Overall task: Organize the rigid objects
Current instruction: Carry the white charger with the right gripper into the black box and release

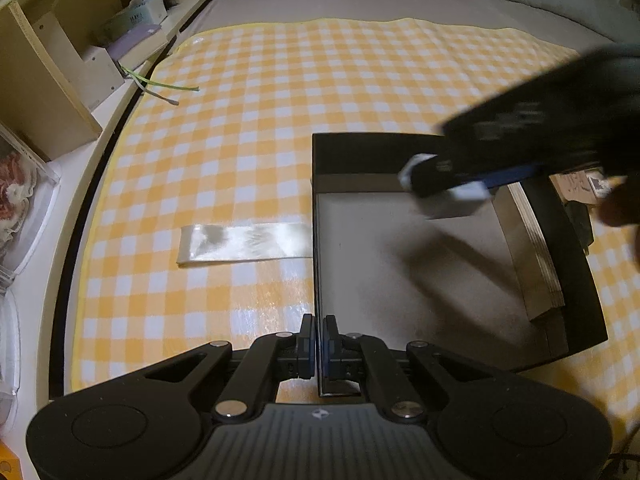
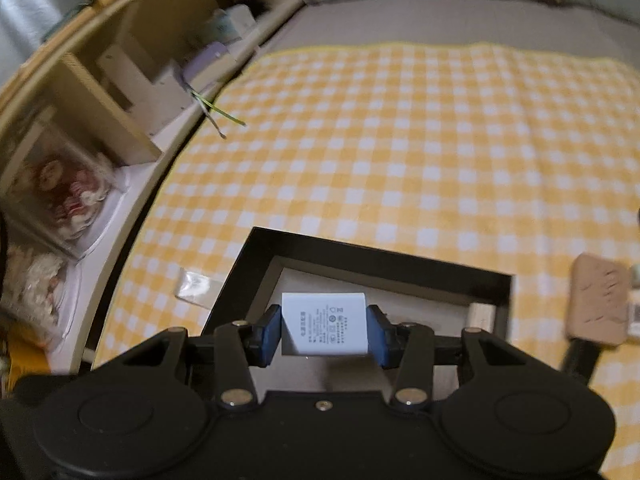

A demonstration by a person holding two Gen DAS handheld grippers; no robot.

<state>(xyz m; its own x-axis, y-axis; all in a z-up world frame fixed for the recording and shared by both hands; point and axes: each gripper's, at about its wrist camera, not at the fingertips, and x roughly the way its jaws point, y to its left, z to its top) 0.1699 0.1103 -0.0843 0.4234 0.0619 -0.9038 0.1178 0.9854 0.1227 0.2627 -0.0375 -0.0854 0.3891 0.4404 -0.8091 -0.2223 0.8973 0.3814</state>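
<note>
A black box (image 1: 318, 208) with a grey floor lies on the yellow checked cloth; it also shows in the right wrist view (image 2: 360, 250). My left gripper (image 1: 319, 334) is shut on the box's left wall near its front corner. My right gripper (image 2: 325, 326) is shut on a white charger block (image 2: 325, 322) and holds it above the box's inside. In the left wrist view the right gripper (image 1: 444, 184) shows blurred over the box with the white charger (image 1: 456, 202) in it.
A clear plastic sleeve (image 1: 244, 246) lies left of the box. A wooden strip (image 1: 538, 256) leans inside the box's right wall. A tan flat object (image 2: 598, 306) lies right of the box. Wooden shelves (image 1: 60, 80) stand at left, with loose wires (image 1: 168, 90) nearby.
</note>
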